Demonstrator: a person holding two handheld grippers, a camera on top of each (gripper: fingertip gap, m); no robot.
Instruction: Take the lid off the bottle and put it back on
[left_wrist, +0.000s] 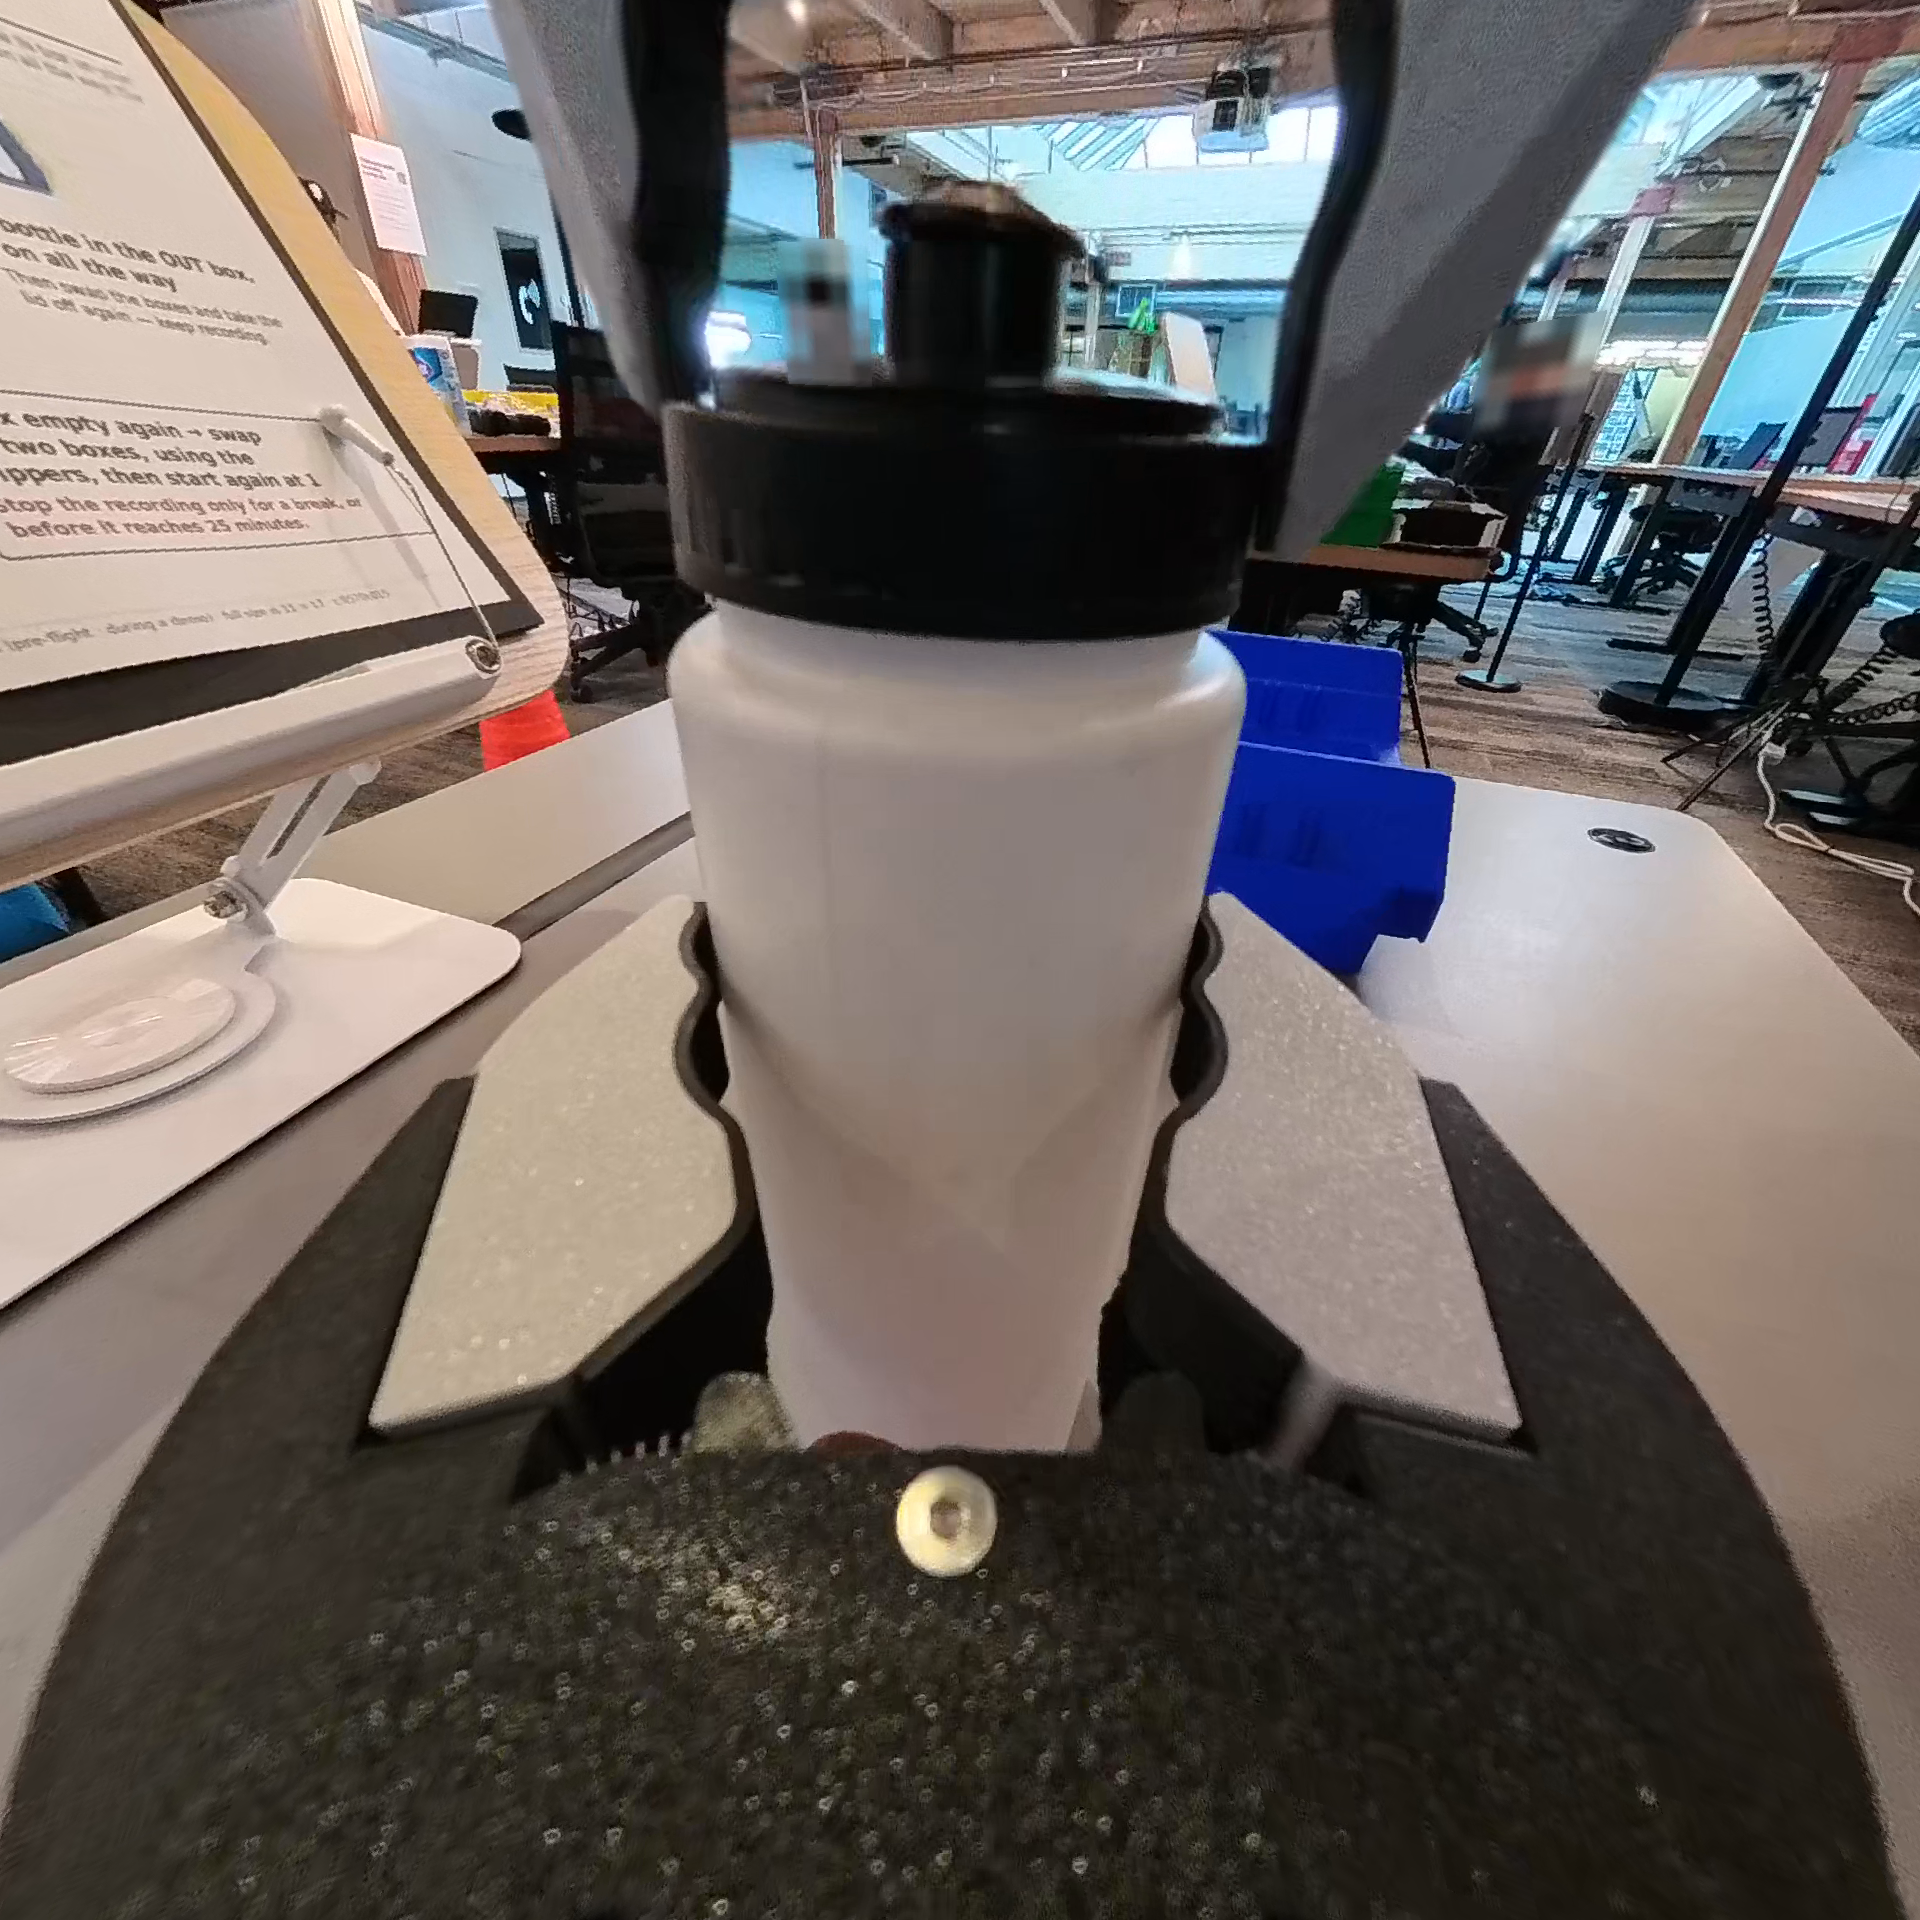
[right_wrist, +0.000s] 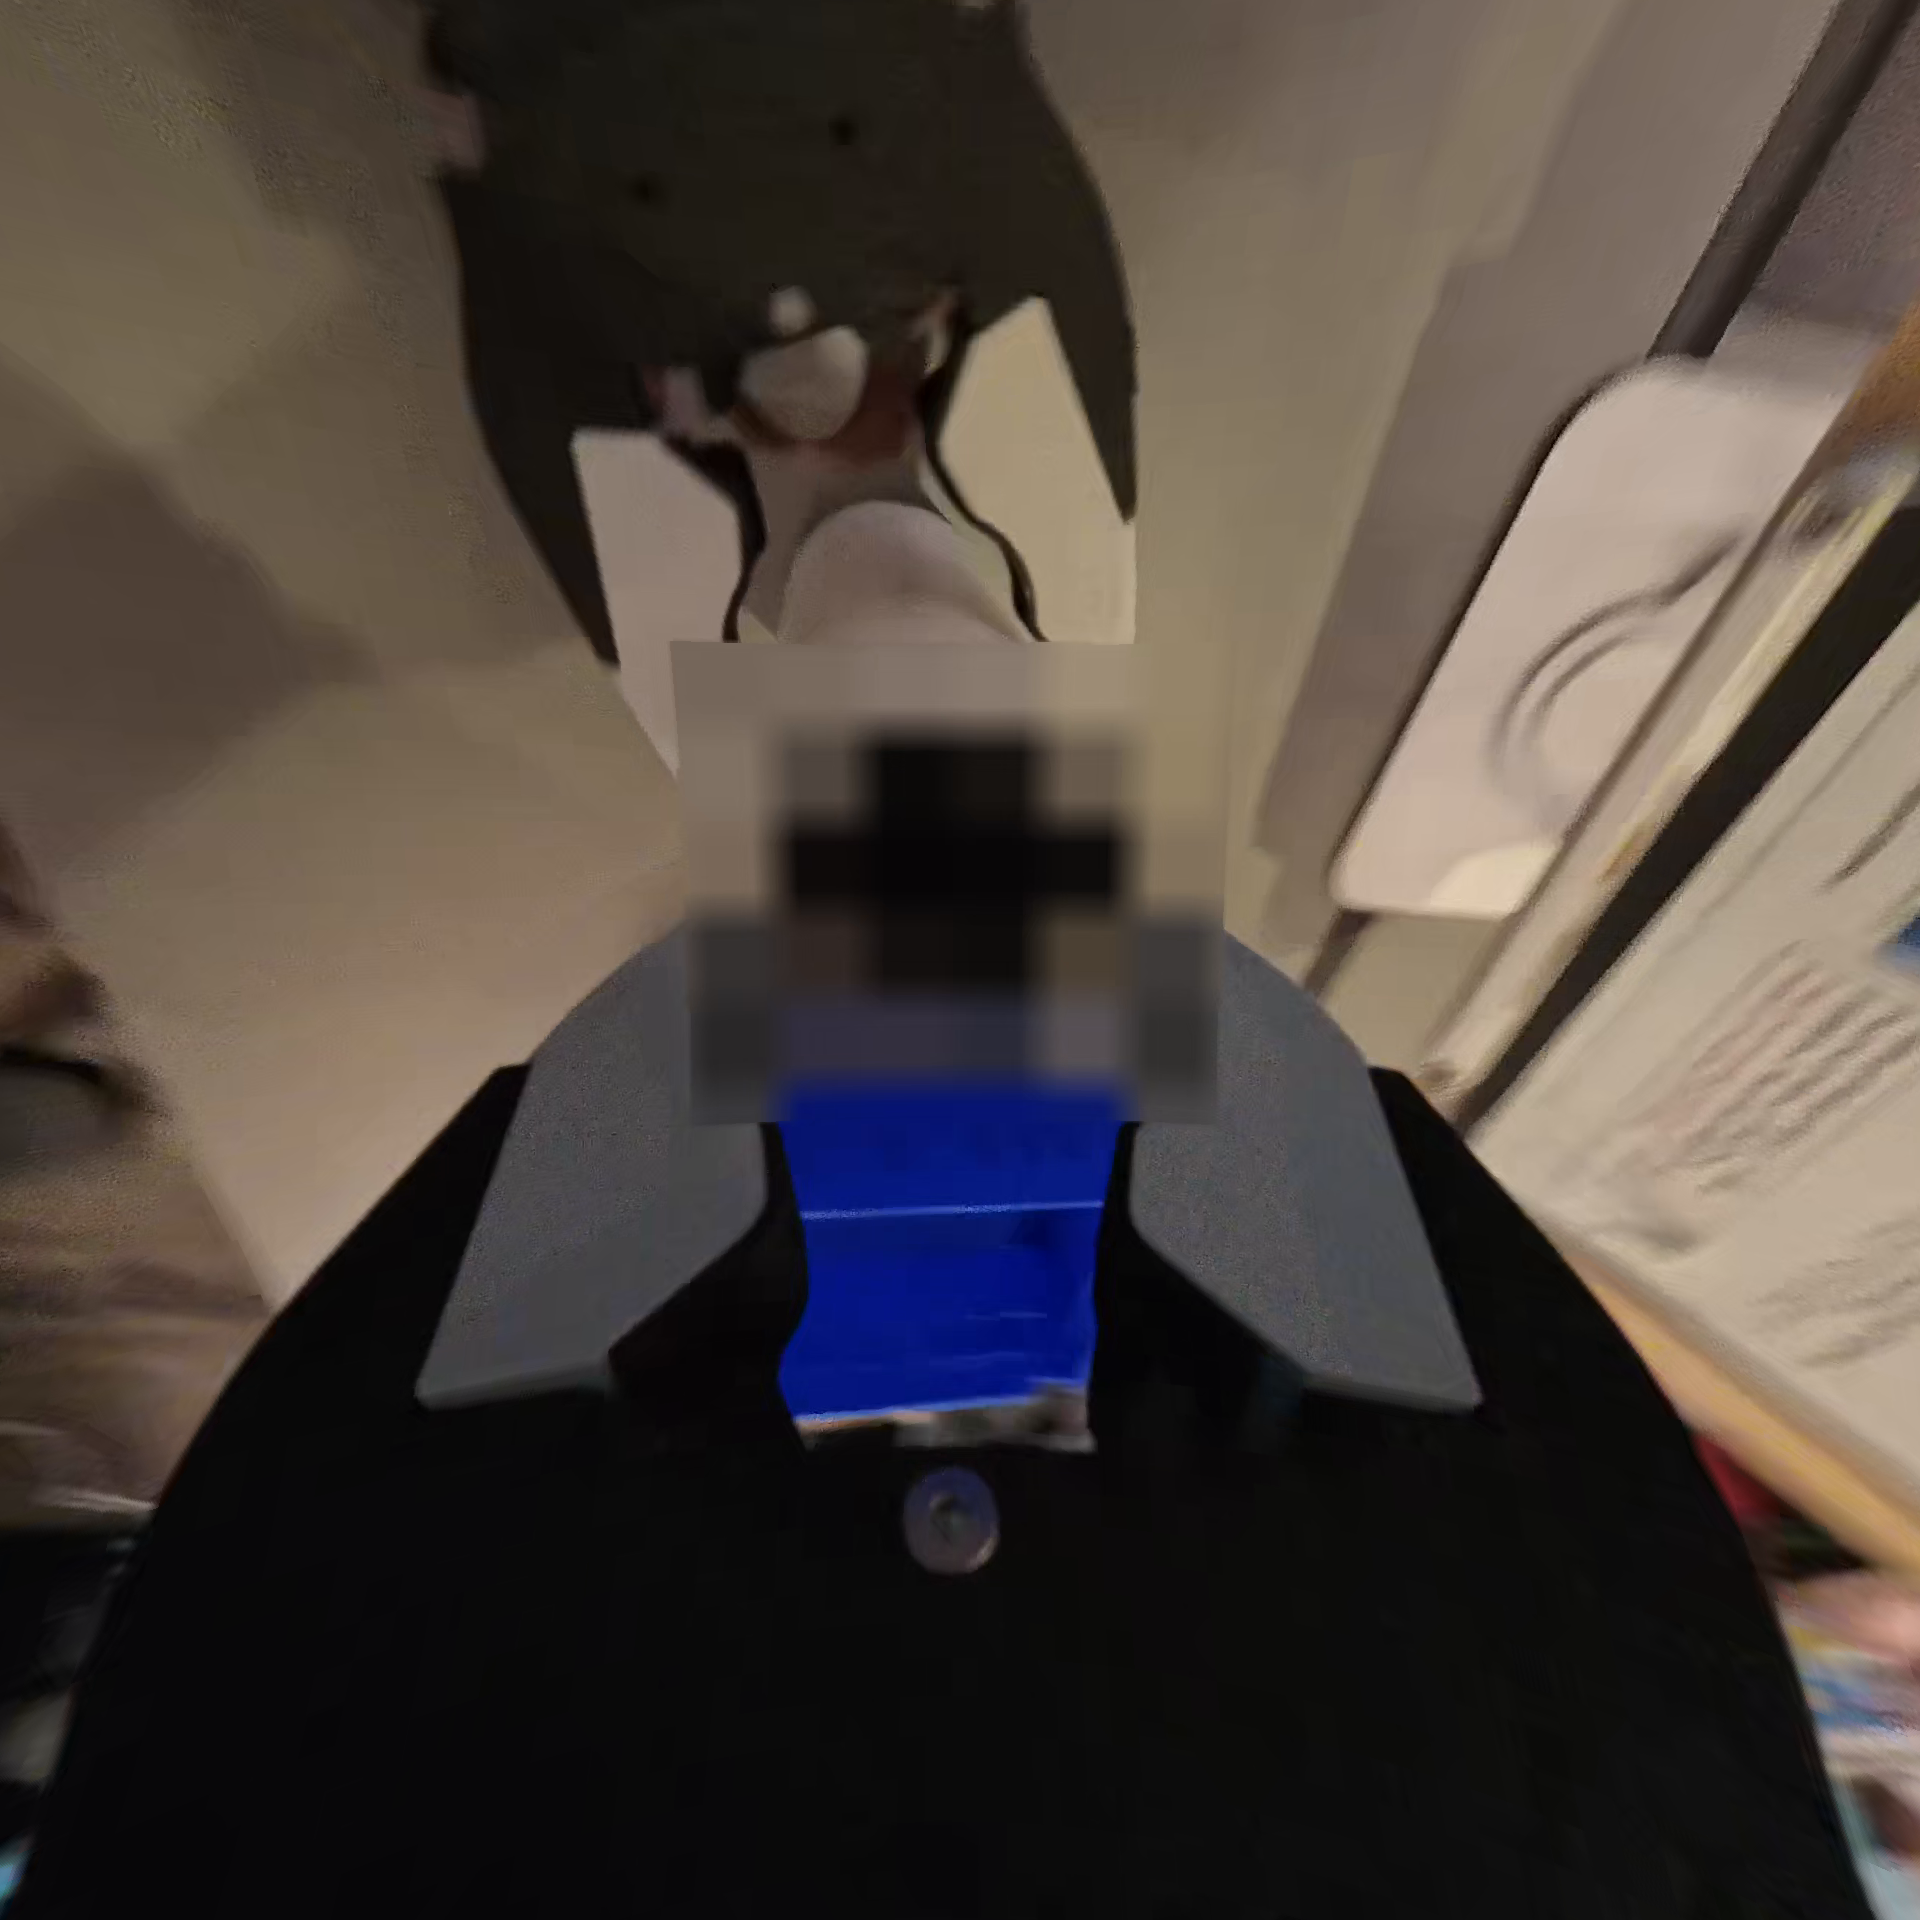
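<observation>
The left gripper is holding the white bottle upright over the counter, both fingers pressing on its sides. The black lid is sitting on the bottle. The right gripper is reaching down from above, its fingers straddling the lid; whether they are pressing on it cannot be told. A blue bin is standing behind the bottle, toward the counter's far edge.

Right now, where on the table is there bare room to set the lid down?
The grey table is bare right of the blue bin, out to its edge. Left of the white bottle it is crowded: the white stand base takes most of it, leaving a strip behind.
</observation>
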